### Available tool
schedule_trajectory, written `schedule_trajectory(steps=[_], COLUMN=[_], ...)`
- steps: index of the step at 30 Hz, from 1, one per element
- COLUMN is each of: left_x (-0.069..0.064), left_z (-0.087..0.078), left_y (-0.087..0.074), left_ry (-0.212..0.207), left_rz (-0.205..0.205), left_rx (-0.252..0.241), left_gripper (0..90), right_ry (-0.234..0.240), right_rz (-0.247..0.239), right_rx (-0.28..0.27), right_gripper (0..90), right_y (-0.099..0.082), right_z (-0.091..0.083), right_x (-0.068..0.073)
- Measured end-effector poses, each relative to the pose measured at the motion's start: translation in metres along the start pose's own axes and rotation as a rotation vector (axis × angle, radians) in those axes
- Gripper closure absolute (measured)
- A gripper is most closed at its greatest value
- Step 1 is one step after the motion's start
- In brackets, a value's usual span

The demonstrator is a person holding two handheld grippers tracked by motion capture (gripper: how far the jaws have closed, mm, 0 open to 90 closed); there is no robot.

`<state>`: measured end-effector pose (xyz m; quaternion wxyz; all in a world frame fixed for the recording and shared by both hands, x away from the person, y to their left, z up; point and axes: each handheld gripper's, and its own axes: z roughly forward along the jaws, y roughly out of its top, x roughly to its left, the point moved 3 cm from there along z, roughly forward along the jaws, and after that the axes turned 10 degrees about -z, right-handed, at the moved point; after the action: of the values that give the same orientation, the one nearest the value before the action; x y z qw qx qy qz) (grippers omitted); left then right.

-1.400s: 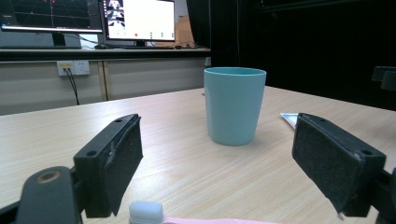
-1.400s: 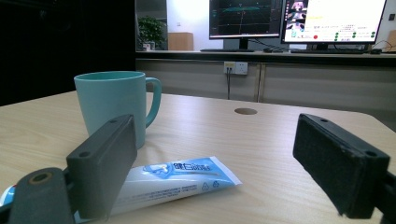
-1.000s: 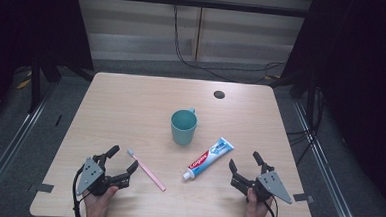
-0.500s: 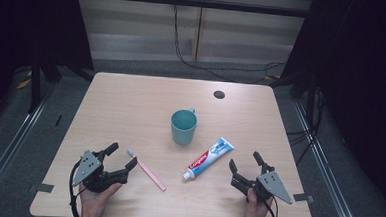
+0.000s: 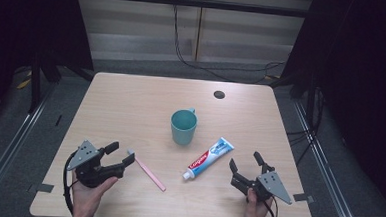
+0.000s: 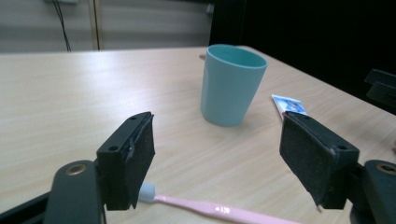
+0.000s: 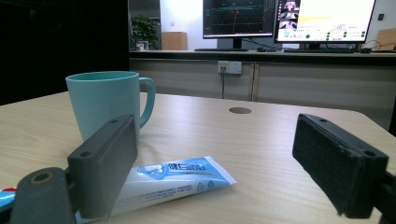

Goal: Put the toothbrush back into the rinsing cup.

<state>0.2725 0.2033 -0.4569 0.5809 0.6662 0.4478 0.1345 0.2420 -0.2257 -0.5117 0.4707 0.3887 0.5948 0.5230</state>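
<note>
One teal mug (image 5: 183, 127), upright, mid-table. One toothpaste tube (image 5: 209, 159), lying flat beside mug. One pink toothbrush (image 5: 150, 172) (white bristle head at far end). Two handheld grippers: left gripper (image 5: 119, 155) and right gripper (image 5: 245, 163), both with jaws spread wide, nothing between them. Two hands, one per gripper. One wooden table (image 5: 131, 101) with one round dark hole (image 5: 219, 94) near far edge. Two monitors in right gripper view.

Pale wooden table (image 5: 131, 100), grey floor (image 5: 34, 130), black curtains (image 5: 363, 72), lit monitors (image 7: 289, 21) behind.
</note>
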Motion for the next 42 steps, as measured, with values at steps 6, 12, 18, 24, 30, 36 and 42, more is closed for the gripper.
schedule_trajectory(steps=[6, 12, 18, 24, 30, 36, 42], left_x=[-0.002, -0.003, -0.003, 0.0, 0.002, 0.009, 0.013], left_z=[0.001, 0.002, 0.005, 0.01, 0.013, 0.019, 0.028], left_y=[0.008, 0.014, 0.016, 0.021, 0.027, 0.03, 0.034], left_ry=[0.009, 0.016, 0.005, 0.028, 0.051, 0.087, 0.13], left_rz=[-0.027, -0.04, -0.066, -0.104, -0.162, -0.225, -0.263], left_rx=[0.112, 0.188, 0.282, 0.385, 0.476, 0.558, 0.673], left_gripper=[31.5, 33.6, 35.9, 37.4, 40.3, 41.5, 43.1], right_ry=[-0.003, -0.004, -0.006, -0.009, -0.012, -0.014, -0.017], right_rz=[-0.001, 0.0, -0.002, -0.002, -0.001, -0.002, -0.001], right_rx=[0.0, 0.0, -0.002, 0.0, -0.001, 0.0, 0.001], right_gripper=[13.4, 13.4, 13.4, 13.4, 13.4, 13.4, 13.4], right_y=[0.0, 0.0, 0.0, 0.0, 0.0, 0.0, 0.0], right_z=[0.0, 0.0, 0.0, 0.0, 0.0, 0.0, 0.0], right_x=[0.0, 0.0, 0.0, 0.0, 0.0, 0.0, 0.0])
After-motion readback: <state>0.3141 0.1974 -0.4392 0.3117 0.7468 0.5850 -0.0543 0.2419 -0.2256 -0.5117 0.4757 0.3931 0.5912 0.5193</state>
